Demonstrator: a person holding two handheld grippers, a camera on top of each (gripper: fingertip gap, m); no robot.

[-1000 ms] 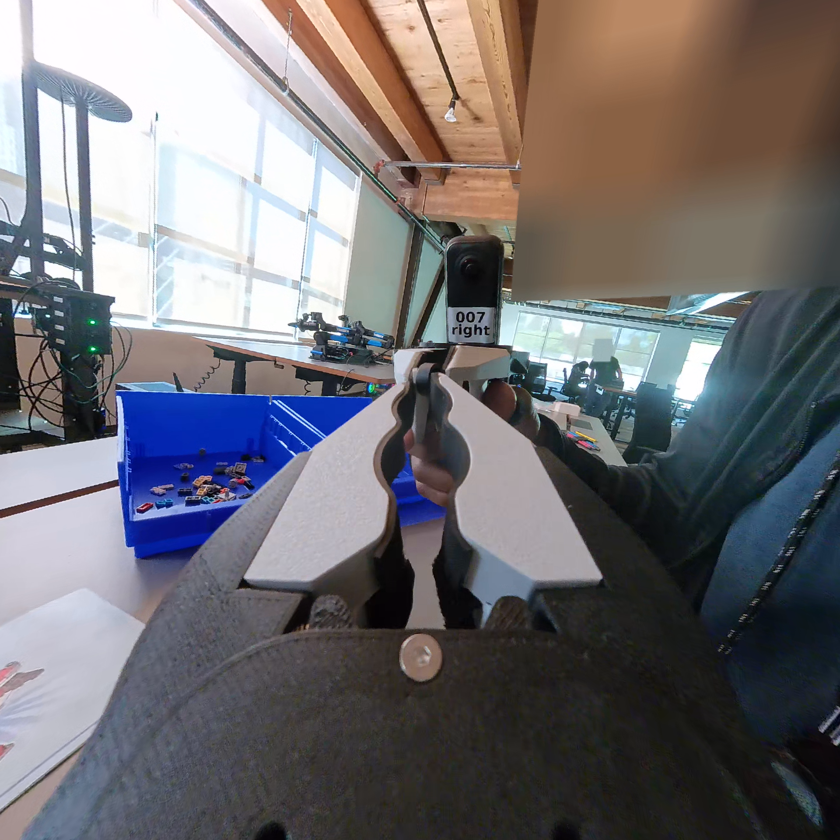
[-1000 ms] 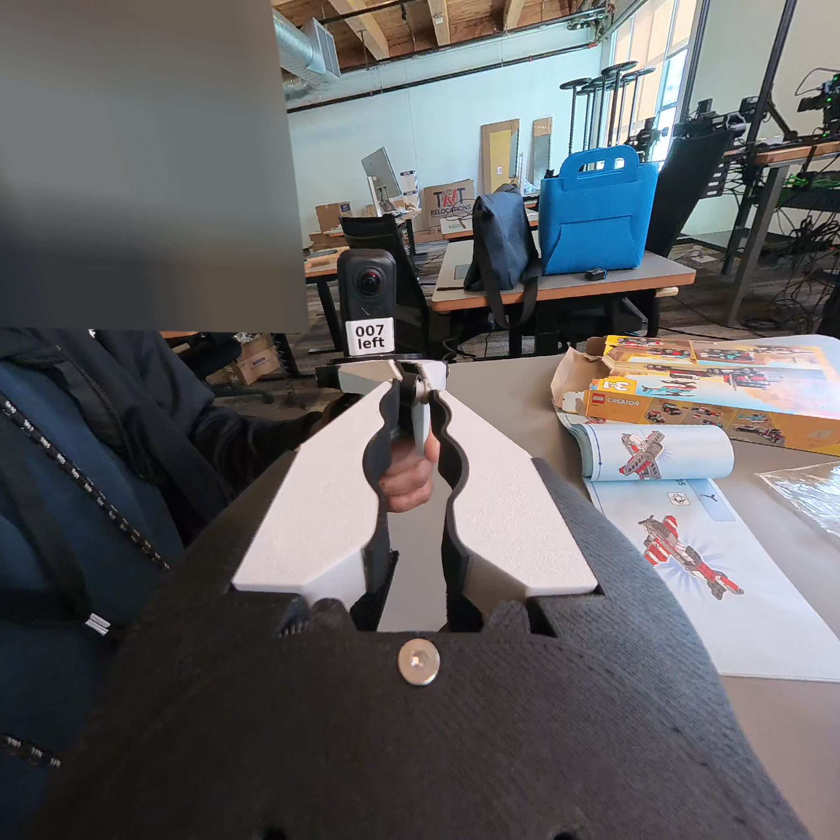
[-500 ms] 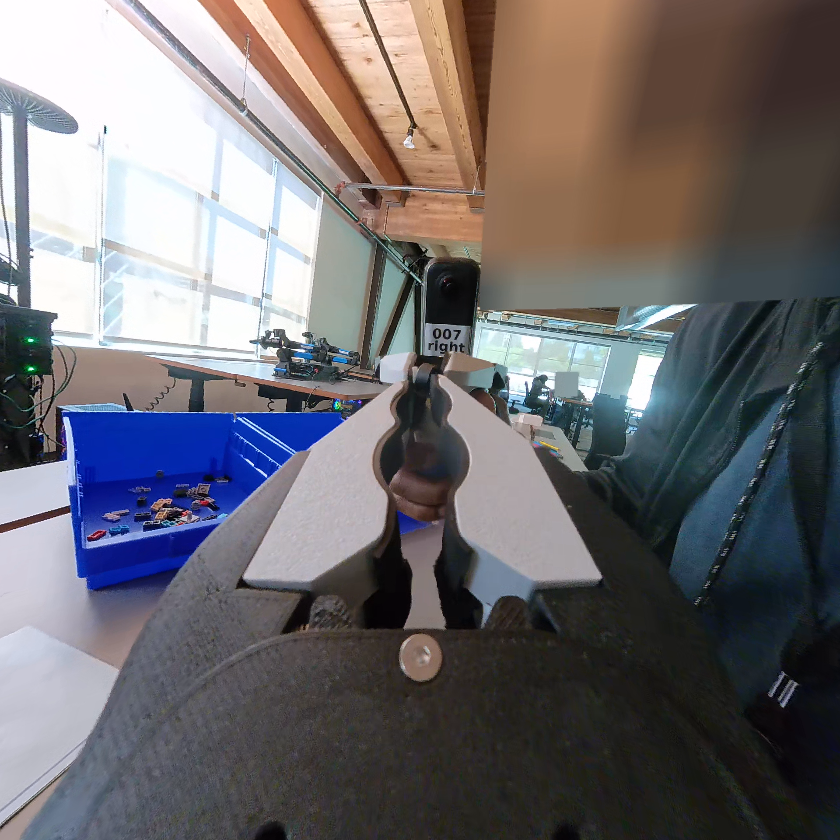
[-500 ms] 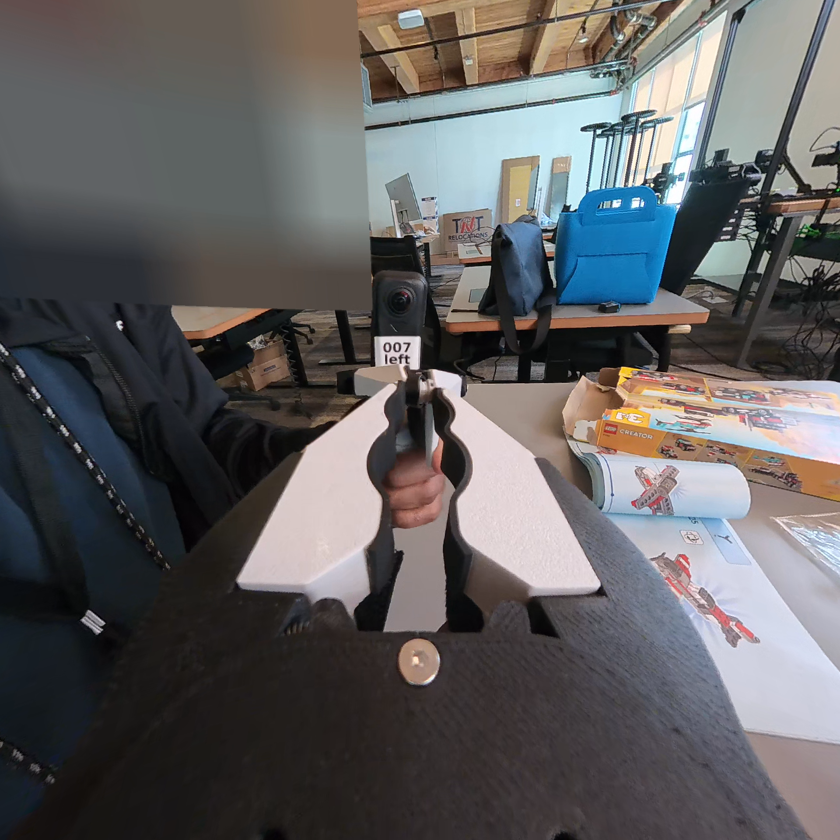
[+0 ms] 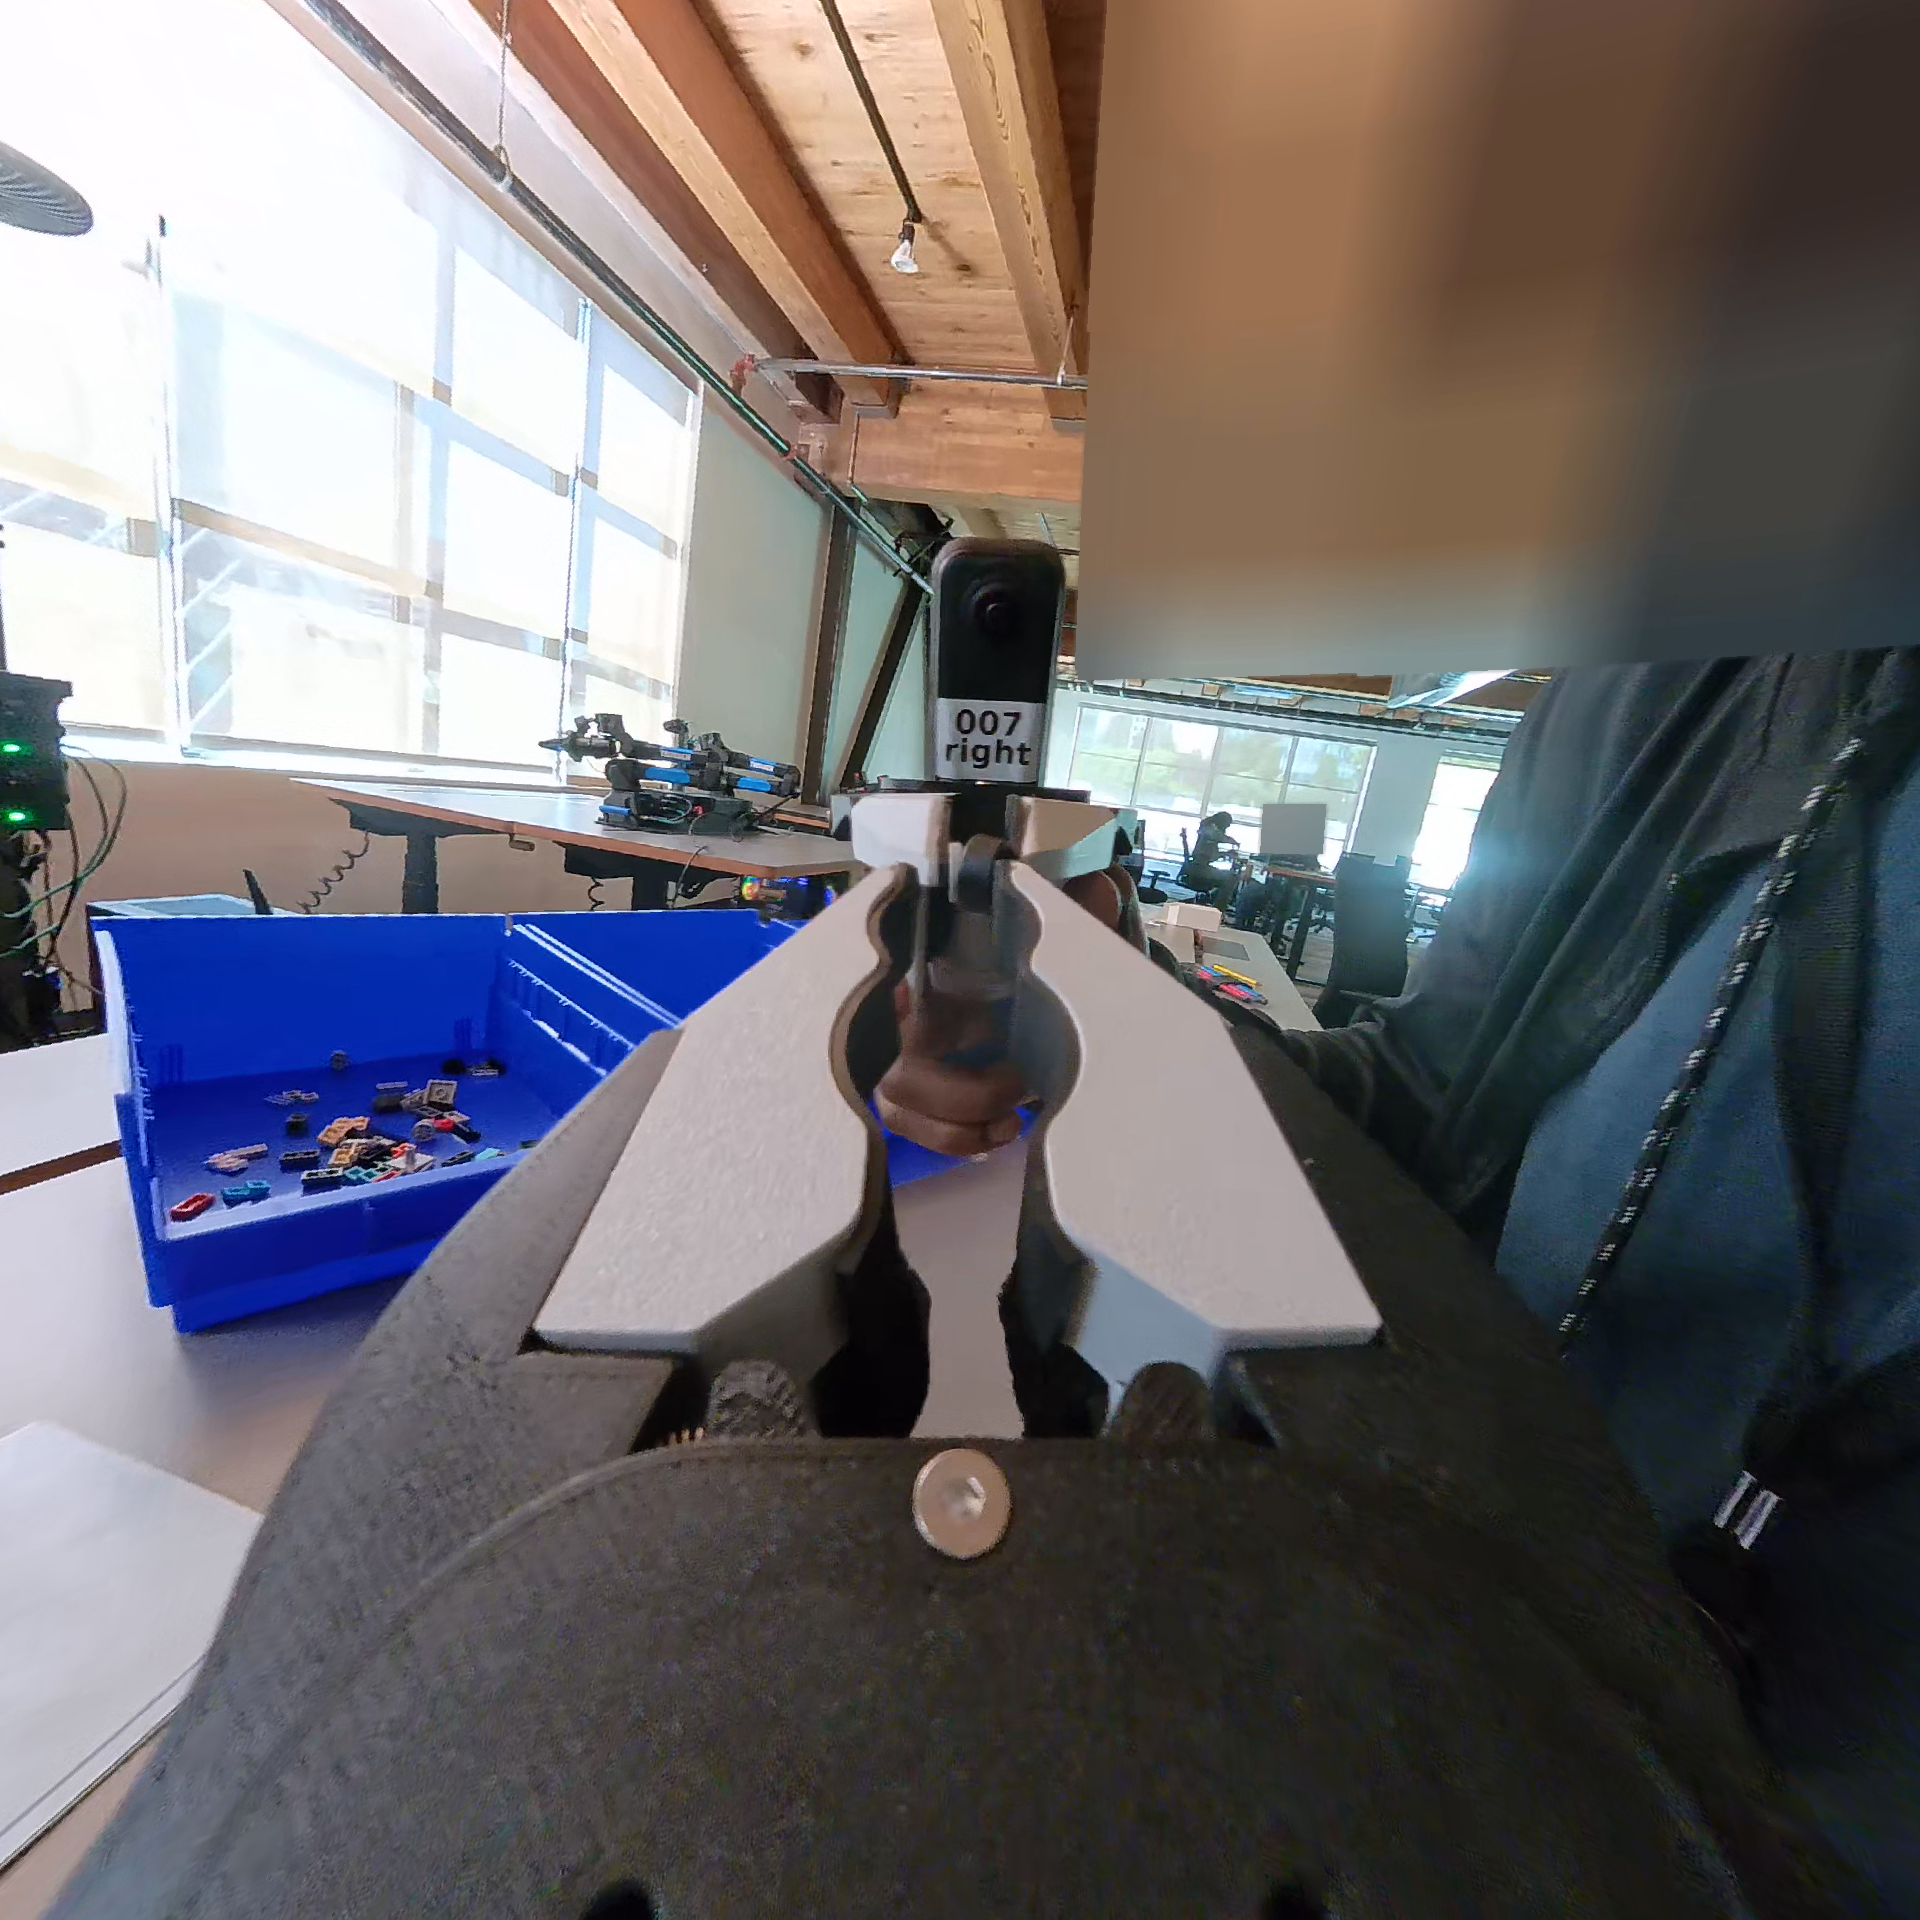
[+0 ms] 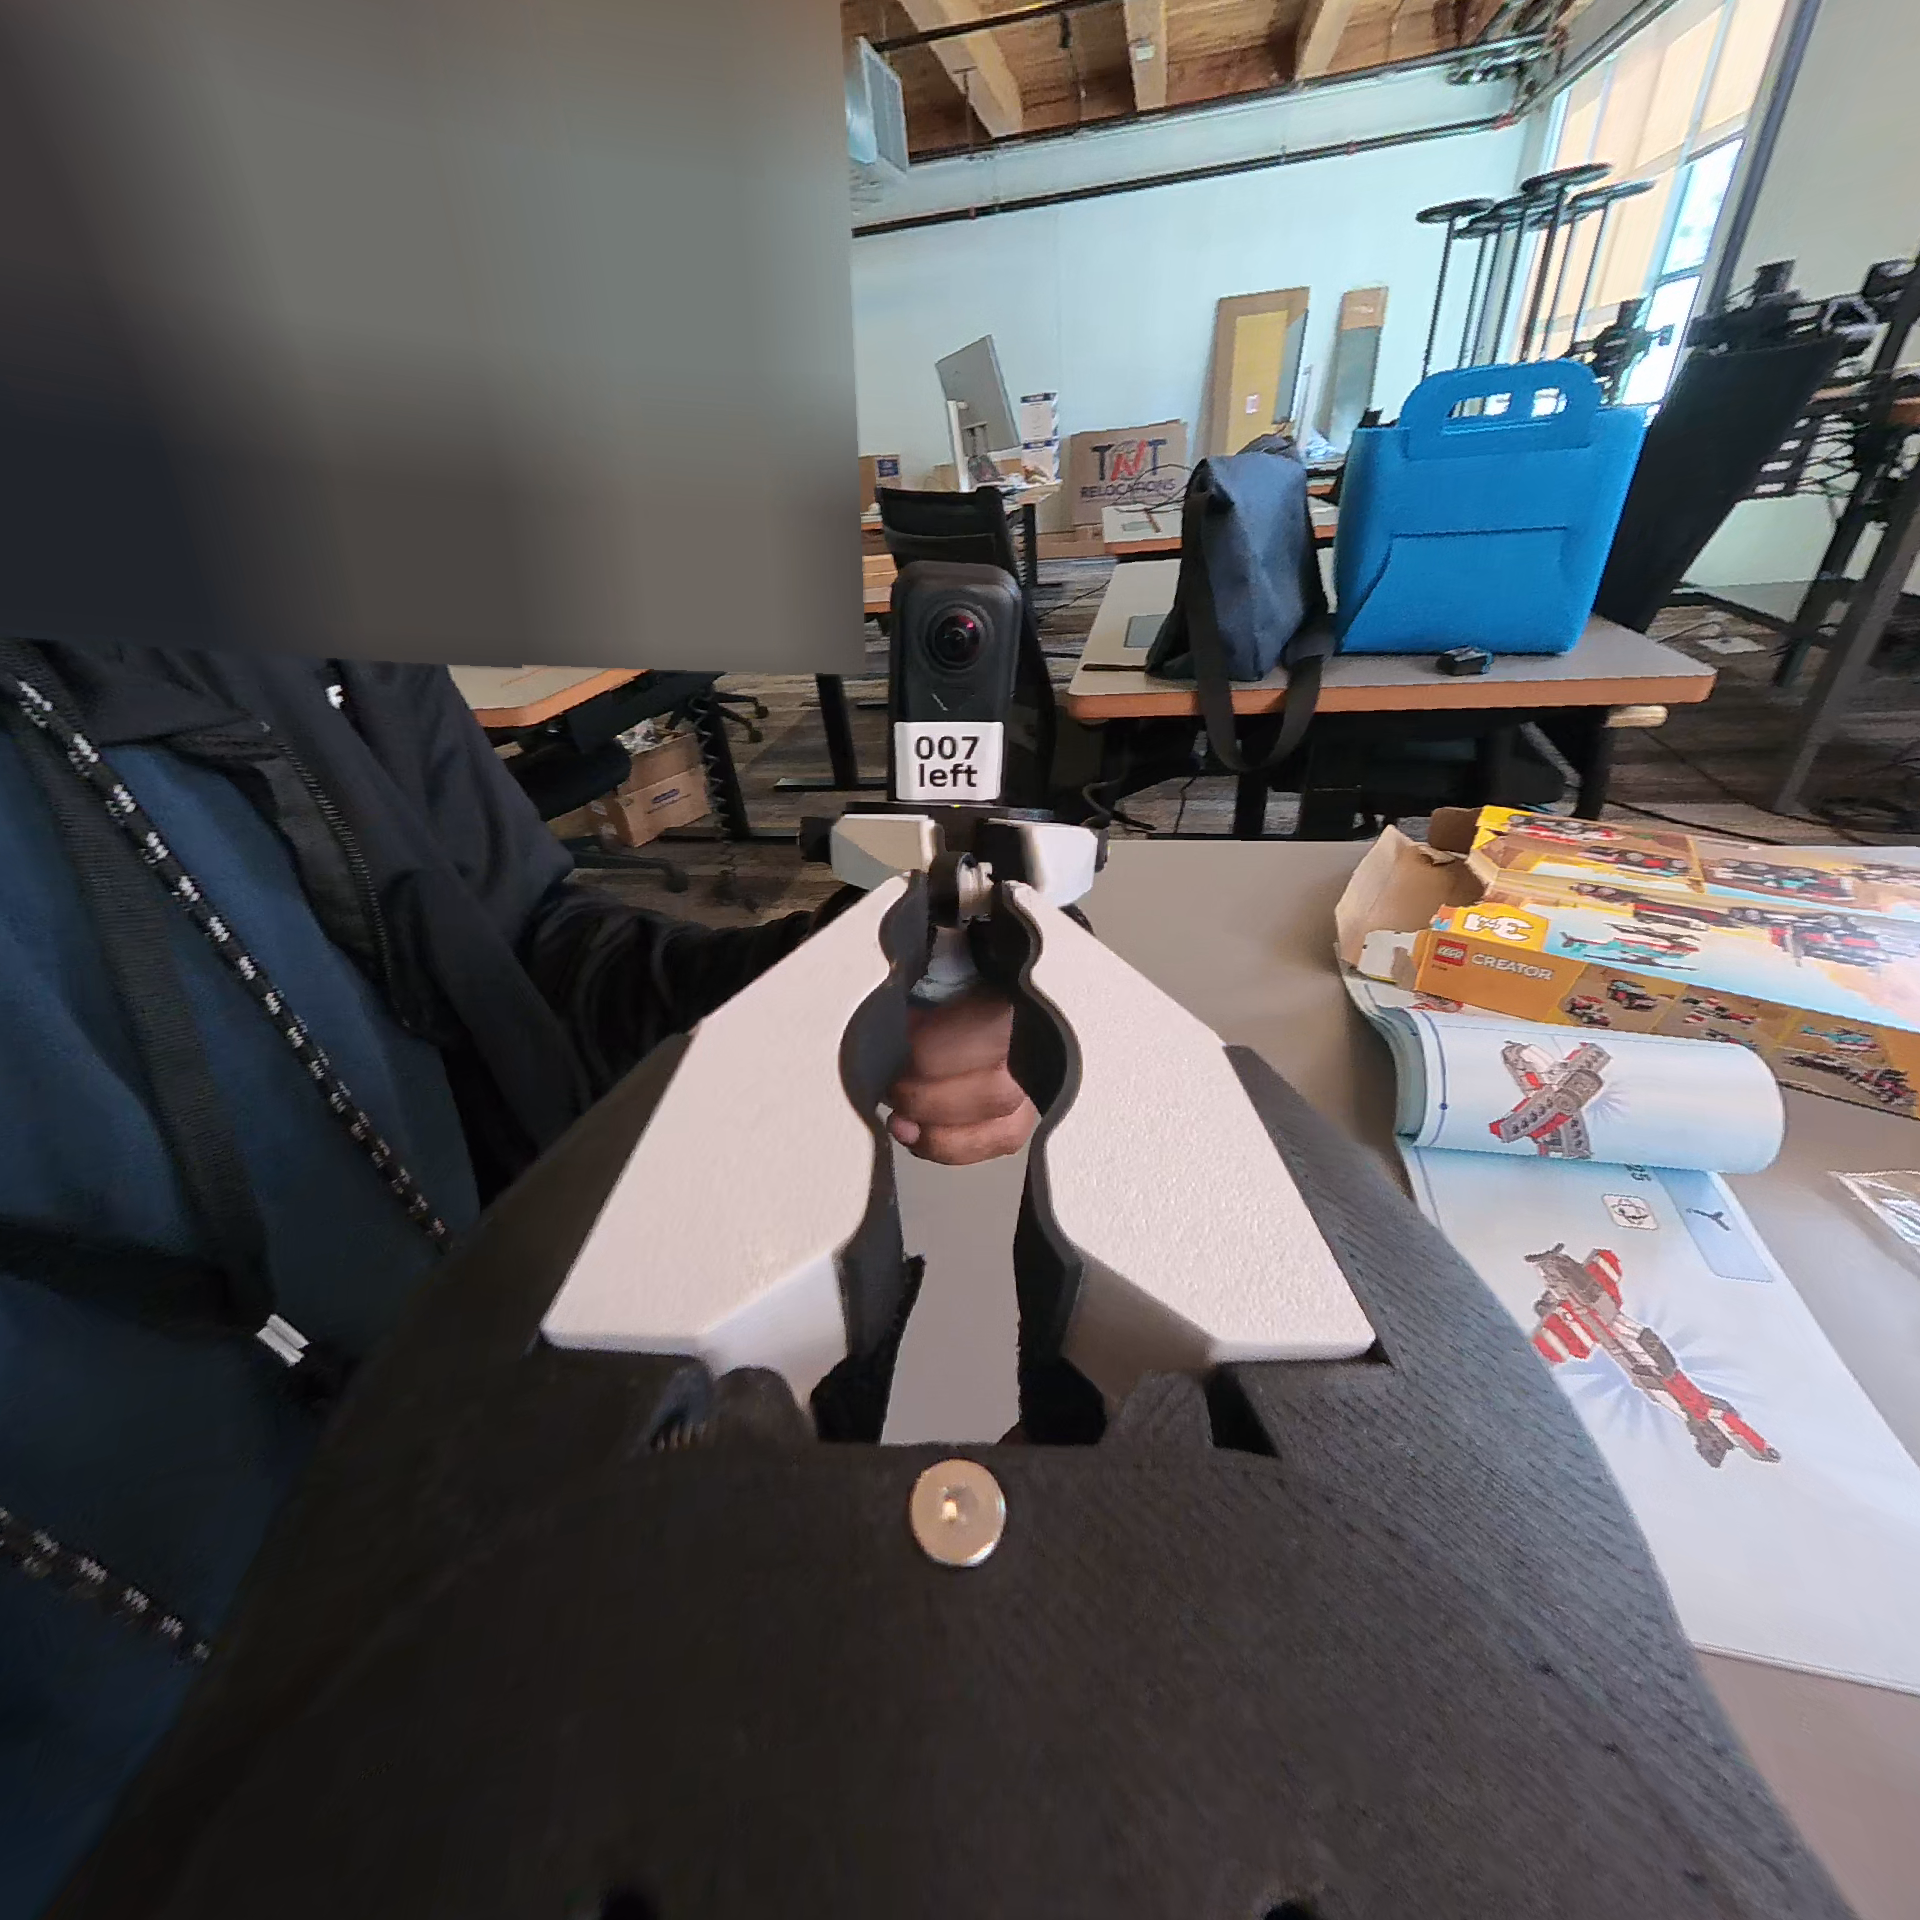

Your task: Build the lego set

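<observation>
Lying loose on the floor of the blue bin at the left of the left wrist view, the lego pieces form a small scatter of mixed colours. Across the grey table, at the right of the right wrist view, sit the yellow lego box and the open instruction booklet just in front of it. At frame centre the left gripper and the right gripper point tip to tip, raised above the table; each has its fingertips together, holding nothing that can be made out.
</observation>
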